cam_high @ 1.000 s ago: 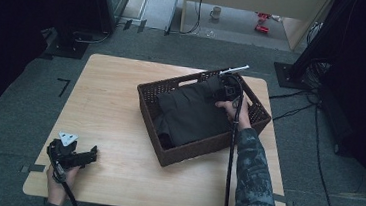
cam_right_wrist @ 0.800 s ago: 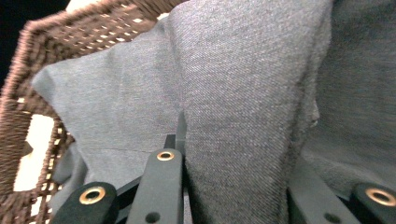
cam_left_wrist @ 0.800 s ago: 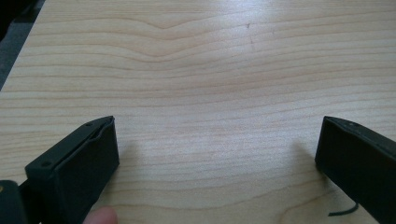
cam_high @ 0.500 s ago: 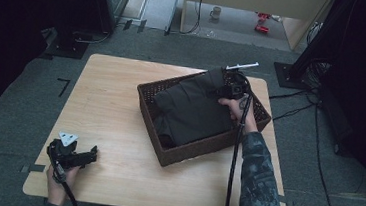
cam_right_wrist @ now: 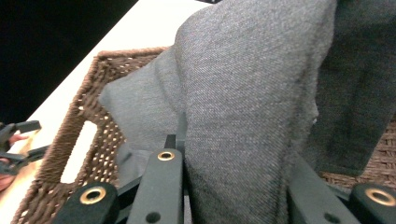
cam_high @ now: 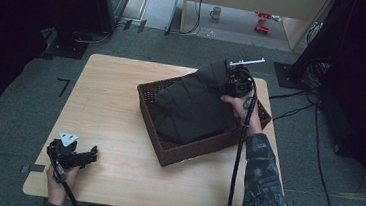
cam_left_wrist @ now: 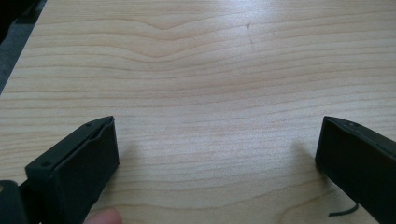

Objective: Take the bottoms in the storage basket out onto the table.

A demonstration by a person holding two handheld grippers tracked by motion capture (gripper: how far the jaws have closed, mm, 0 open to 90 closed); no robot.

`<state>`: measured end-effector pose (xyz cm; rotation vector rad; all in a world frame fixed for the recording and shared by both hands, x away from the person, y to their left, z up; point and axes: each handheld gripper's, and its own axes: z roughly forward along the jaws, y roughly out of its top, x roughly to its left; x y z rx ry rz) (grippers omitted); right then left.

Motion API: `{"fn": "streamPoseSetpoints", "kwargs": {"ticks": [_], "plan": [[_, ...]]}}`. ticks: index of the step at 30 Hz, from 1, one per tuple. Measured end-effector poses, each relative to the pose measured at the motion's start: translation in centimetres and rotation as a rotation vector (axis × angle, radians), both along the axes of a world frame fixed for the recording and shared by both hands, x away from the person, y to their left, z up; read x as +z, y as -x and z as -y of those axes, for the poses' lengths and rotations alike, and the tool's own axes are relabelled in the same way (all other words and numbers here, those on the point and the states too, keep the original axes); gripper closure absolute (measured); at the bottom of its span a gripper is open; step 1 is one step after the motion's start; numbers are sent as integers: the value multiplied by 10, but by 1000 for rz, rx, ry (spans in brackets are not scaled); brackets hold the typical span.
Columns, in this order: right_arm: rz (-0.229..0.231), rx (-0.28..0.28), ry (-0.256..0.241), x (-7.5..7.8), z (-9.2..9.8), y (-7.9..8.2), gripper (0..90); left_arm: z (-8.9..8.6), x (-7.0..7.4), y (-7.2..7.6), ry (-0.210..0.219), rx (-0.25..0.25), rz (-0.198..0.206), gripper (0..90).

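On the pale wooden table (cam_high: 115, 112) stands a brown wicker basket (cam_high: 159, 146), and over the last second the right gripper (cam_high: 230, 84), jaws pinched on a fold of dark grey cloth (cam_high: 195, 109), has lifted its far corner above the basket's far rim, so I judge the cloth is coming out. The cloth is thick and matte, mostly inside the basket; the left gripper (cam_high: 83, 157) rests well toward the table's near corner, jaws spread.

Basket floor: hidden under the dark cloth (cam_high: 195, 109) that filled the wicker basket (cam_high: 176, 152).
Right tool (cam_high: 225, 84) jaws: tips buried in a cloth fold.
Left tool (cam_left_wrist: 217, 154) jaws: cut off by the lower edge.
Bench (cam_high: 121, 102) near edge: partly hidden by the person's sleeve (cam_high: 261, 185).
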<state>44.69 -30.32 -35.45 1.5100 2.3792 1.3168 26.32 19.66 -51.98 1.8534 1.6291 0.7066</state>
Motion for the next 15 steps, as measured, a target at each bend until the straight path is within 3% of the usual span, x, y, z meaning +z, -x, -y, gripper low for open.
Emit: {"fn": "streamPoseSetpoints", "kwargs": {"ticks": [15], "plan": [[53, 11, 40, 48, 0, 8, 748, 0, 0, 0, 0, 1, 2, 0]]}}
